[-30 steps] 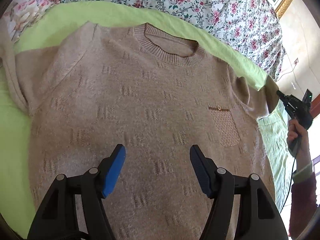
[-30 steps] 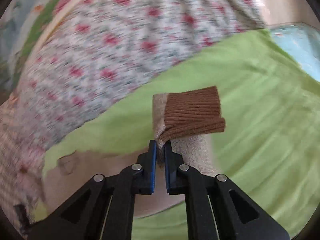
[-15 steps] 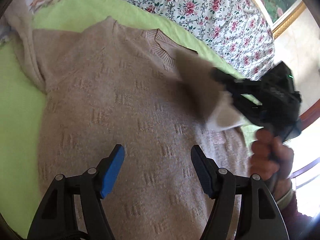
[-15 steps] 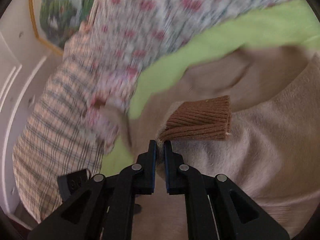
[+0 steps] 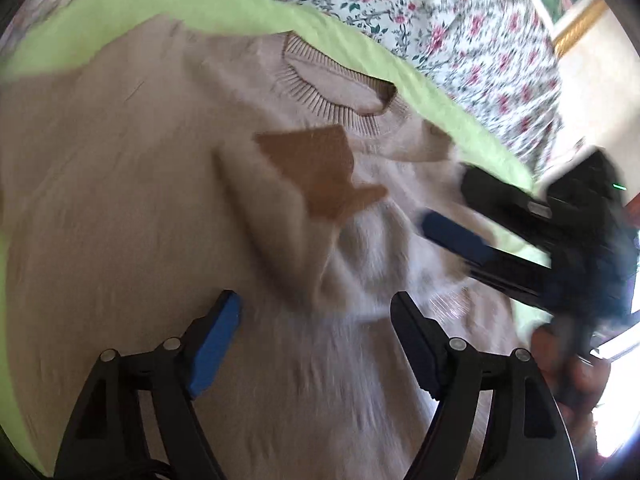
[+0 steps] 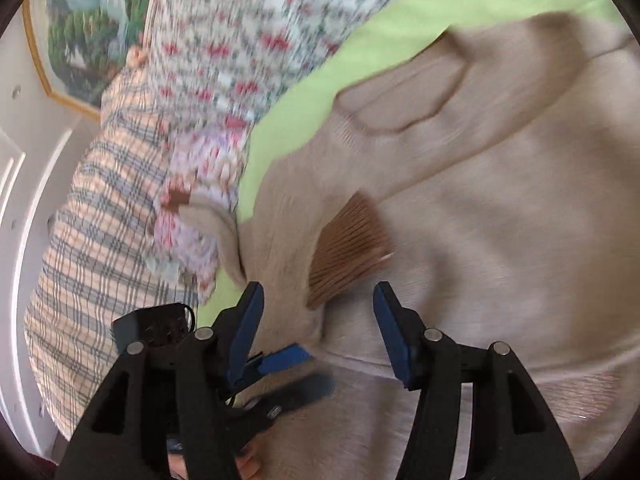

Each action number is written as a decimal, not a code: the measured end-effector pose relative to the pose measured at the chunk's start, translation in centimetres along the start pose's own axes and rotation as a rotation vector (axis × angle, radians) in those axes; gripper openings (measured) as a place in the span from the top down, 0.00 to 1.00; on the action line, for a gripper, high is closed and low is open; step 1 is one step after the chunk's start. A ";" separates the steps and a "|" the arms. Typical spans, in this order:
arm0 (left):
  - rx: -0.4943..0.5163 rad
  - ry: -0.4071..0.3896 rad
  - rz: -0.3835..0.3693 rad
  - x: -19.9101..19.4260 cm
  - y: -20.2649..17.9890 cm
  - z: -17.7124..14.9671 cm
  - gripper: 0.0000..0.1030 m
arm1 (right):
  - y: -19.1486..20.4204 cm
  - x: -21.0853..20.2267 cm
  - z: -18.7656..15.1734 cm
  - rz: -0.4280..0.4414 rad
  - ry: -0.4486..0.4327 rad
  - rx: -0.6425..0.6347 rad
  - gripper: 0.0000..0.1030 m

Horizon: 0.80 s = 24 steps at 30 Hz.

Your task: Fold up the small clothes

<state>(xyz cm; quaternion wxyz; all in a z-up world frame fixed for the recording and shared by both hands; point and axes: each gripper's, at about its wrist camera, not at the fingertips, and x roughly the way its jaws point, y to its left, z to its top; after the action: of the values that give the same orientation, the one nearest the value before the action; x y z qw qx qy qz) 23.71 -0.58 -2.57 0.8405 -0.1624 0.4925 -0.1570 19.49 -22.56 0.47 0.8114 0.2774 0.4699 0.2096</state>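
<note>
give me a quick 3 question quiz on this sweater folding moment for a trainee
1. True or false: the right gripper is clamped on the sleeve's brown cuff.
2. Multiple choice: the folded sleeve lies on A) the sweater's chest, B) the floral bedspread, C) the floor.
3. Fill in: the beige sweater is spread on a ____ green blanket.

Key
1. False. Its jaws have just been opening and stand apart, with the cuff lying loose ahead of them.
2. A, just below the ribbed collar.
3. Light (lime) green. The left gripper hovers open over the sweater's body.
</note>
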 end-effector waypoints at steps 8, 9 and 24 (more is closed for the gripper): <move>-0.146 -0.119 0.135 -2.0 4.4 1.0 0.43 | -3.5 -8.0 0.8 -0.120 -0.173 0.042 0.44; -0.172 -0.123 0.123 -2.3 5.1 0.7 0.43 | -3.8 -8.5 0.9 -0.129 -0.188 0.049 0.44; -0.149 -0.144 0.060 -3.0 6.9 0.8 0.93 | -8.7 -12.5 3.7 -0.440 -0.257 -0.026 0.44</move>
<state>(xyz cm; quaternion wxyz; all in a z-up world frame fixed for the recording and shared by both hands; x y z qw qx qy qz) 23.69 6.98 -2.82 0.8636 -0.2204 0.4459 -0.0824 17.52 -37.57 4.44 0.8940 0.1825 0.4092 -0.0032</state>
